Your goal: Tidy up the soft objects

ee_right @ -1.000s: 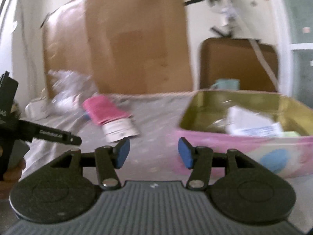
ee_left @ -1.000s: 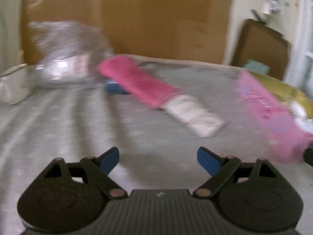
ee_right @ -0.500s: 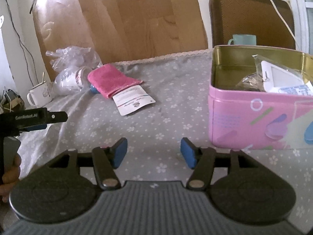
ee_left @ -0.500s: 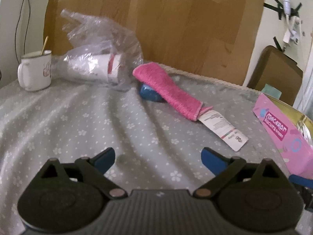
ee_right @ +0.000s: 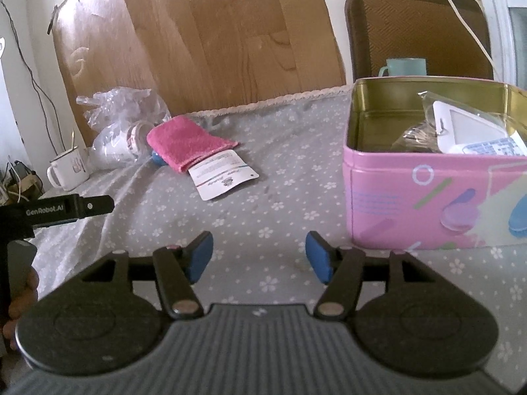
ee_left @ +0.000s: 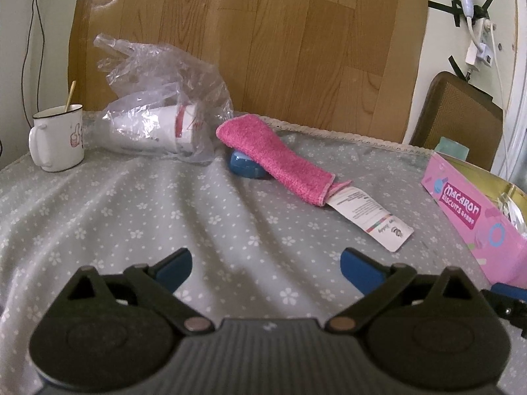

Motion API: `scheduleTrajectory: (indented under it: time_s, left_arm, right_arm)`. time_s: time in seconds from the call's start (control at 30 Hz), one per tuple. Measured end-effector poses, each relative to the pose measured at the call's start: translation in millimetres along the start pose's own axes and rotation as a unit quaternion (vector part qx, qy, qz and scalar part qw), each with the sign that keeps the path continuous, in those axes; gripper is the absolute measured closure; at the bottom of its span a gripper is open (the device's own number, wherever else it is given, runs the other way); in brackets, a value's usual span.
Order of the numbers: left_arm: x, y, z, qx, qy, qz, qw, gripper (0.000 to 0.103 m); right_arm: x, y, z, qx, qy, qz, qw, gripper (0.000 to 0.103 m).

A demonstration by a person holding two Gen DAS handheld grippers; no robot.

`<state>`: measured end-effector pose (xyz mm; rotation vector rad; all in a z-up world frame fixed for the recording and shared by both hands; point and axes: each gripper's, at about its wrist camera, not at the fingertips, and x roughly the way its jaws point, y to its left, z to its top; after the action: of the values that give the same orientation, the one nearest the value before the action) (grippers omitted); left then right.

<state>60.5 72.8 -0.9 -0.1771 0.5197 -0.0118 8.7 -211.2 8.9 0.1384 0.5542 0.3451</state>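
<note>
Tabletop (ee_left: 138,204) under a grey flowered cloth fills the left wrist view. The left hand-held gripper (ee_left: 265,271) stands wide and empty; its jaws have just been opening, with only cloth between them. The pink towel (ee_left: 276,158) lies folded into a long strip ahead of it, its far end propped on a small blue case (ee_left: 245,168), its near end flat with a white paper tag (ee_left: 369,219) attached. The towel is judged light, limp and non-slip; it will sag when lifted, so take hold across the thick folded middle, not by the tag. A crumpled plastic bag (ee_left: 161,105) around paper cups and an enamel mug (ee_left: 57,138) sit to the left; a pink biscuit tin (ee_left: 461,207) sits to the right.

In the right wrist view, the right hand-held gripper (ee_right: 258,256) is partly open and empty; its jaws have also just been opening. The towel (ee_right: 187,143) lies well apart, ahead and to the left. The open tin (ee_right: 428,194) stands just beside the right jaw and already holds packaged items.
</note>
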Motion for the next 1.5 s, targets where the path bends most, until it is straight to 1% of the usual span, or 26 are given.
scheduleTrajectory:
  time_s: [0.5, 1.5]
  left_arm:
    - [-0.3, -0.2, -0.4, 0.002, -0.001, 0.001, 1.0, 0.002]
    - [-0.8, -0.3, -0.4, 0.003, -0.001, 0.001, 1.0, 0.002]
  right_arm:
    - [-4.0, -3.6, -0.1, 0.01, -0.011, 0.011, 1.0, 0.035]
    - [-5.5, -4.2, -0.6, 0.011, -0.013, 0.013, 1.0, 0.035]
